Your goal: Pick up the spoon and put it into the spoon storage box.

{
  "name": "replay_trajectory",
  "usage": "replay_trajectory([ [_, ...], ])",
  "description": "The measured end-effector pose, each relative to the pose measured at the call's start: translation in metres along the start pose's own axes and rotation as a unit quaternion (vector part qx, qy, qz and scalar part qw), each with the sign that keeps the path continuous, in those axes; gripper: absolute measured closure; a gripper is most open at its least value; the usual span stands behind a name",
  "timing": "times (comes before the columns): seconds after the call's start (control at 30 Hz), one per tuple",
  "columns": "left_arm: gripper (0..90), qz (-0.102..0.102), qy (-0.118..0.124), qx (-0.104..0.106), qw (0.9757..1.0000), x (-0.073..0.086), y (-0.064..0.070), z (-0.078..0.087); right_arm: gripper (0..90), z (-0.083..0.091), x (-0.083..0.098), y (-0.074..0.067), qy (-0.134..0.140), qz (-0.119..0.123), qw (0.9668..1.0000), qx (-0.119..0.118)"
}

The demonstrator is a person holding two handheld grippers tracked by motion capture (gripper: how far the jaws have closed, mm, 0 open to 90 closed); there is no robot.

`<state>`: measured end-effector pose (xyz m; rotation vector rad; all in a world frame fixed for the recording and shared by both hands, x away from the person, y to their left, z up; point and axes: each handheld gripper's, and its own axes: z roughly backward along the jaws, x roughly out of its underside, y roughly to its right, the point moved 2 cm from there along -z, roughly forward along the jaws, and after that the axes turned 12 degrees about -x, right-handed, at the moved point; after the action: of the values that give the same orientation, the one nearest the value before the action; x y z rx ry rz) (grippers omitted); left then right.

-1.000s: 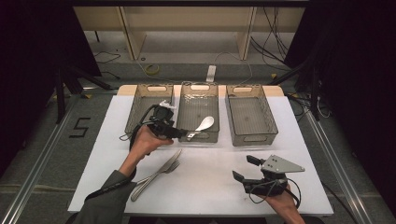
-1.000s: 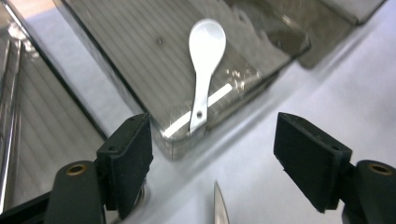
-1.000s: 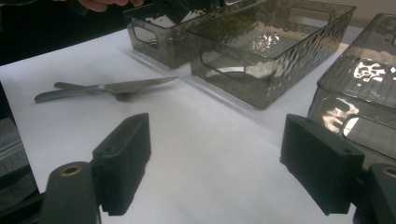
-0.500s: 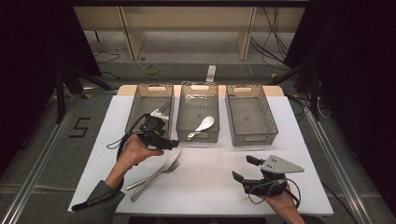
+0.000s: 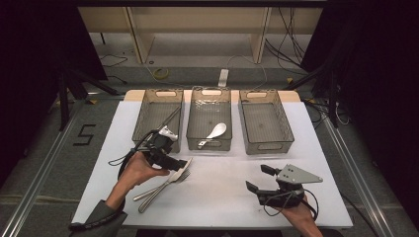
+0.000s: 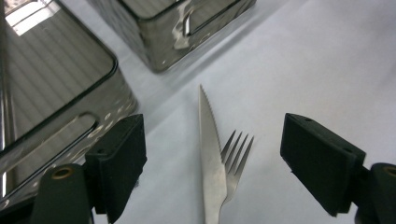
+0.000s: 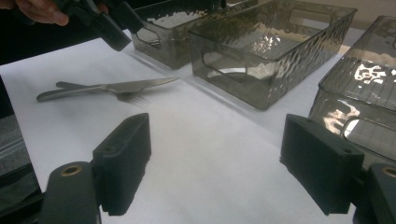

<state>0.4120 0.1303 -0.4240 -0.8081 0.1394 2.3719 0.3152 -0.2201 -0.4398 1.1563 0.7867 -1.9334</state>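
My left claw (image 5: pixel 174 160) hangs spread wide over the knife (image 6: pixel 208 154) and fork (image 6: pixel 236 156), nothing between its pads; the jaws have just been opening. The two lie side by side on the white table (image 5: pixel 222 187), touching (the knife partly over the fork), just in front of the left bin (image 5: pixel 157 118). A white spoon (image 5: pixel 213 133) lies in the middle bin (image 5: pixel 210 103). My right claw (image 5: pixel 259 178) rests near the table's front edge, spread and empty, well apart from the cutlery.
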Motion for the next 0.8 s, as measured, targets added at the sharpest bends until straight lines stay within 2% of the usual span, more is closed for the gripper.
replay_trajectory([
  [0.2, 21.4, 0.015, -0.005, -0.007, 0.9999, 0.020, -0.010, 0.001, 25.3, 0.000, 0.000, -0.001, -0.001, 0.000, 1.0000, 0.000],
  [0.27, 21.0, 0.014, -0.010, -0.013, 0.9998, 0.025, -0.012, 0.000, 25.4, -0.001, 0.000, -0.001, -0.001, 0.000, 1.0000, 0.000],
  [0.37, 20.4, 0.021, -0.008, -0.009, 0.9997, 0.030, -0.011, 0.002, 25.3, -0.001, 0.000, -0.001, -0.002, 0.000, 1.0000, 0.001],
  [0.6, 19.8, 0.020, -0.021, -0.018, 0.9994, 0.042, -0.010, 0.001, 25.3, -0.001, 0.000, -0.001, 0.001, -0.001, 1.0000, 0.000],
  [0.8, 19.9, 0.011, -0.032, -0.025, 0.9991, 0.048, -0.005, 0.000, 25.4, -0.001, 0.000, 0.000, 0.000, -0.001, 1.0000, -0.001],
])
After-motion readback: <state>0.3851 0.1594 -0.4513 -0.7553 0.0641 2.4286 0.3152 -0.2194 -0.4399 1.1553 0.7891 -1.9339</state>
